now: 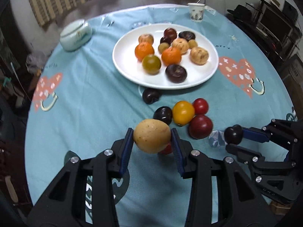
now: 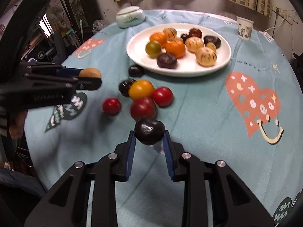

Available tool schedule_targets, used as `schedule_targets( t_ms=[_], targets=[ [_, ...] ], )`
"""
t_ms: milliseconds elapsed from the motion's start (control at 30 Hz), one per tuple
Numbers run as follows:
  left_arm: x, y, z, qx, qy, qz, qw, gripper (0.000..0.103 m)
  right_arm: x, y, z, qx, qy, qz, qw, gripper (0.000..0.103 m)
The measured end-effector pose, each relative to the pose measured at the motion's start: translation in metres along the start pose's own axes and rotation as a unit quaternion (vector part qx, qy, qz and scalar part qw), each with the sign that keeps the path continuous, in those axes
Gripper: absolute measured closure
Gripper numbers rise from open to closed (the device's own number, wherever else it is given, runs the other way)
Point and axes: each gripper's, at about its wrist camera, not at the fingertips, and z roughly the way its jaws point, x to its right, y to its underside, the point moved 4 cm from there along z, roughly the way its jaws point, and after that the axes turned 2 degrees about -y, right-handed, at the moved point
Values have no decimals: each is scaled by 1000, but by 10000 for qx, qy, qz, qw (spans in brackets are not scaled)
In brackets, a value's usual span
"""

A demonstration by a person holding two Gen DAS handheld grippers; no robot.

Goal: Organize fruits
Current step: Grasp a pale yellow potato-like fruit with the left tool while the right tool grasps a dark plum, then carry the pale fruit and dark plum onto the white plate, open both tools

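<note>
The left gripper [image 1: 152,139] was clamped on a tan fruit [image 1: 151,135], the right gripper [image 2: 149,134] on a dark plum [image 2: 149,131]; the white plate [image 1: 130,71] lay beyond at twelve o'clock, slightly nearer the left.

Left gripper [image 1: 152,139] angled down, jaws clamped on a load, right gripper [image 2: 149,134] likewise
</note>
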Motion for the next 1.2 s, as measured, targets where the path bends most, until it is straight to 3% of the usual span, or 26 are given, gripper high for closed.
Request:
schedule_targets(
  t_ms=[233, 700, 967, 1200],
  targets=[
    [11, 9, -19, 154, -77, 108, 9998, 63, -29, -8, -21, 279, -239, -257, 9990, 73],
    [11, 10, -7, -99, -68, 114, 9999, 63, -22, 4, -5, 17, -241, -90, 9997, 73],
    [10, -10, 6, -113, 37, 124, 9999, 63, -9, -9, 2, 58, -276, 23, 9996, 73],
    [7, -55, 16, 110, -35, 242, 9996, 63, 17, -55, -2, 333, -8, -102, 9994, 73]
  ],
)
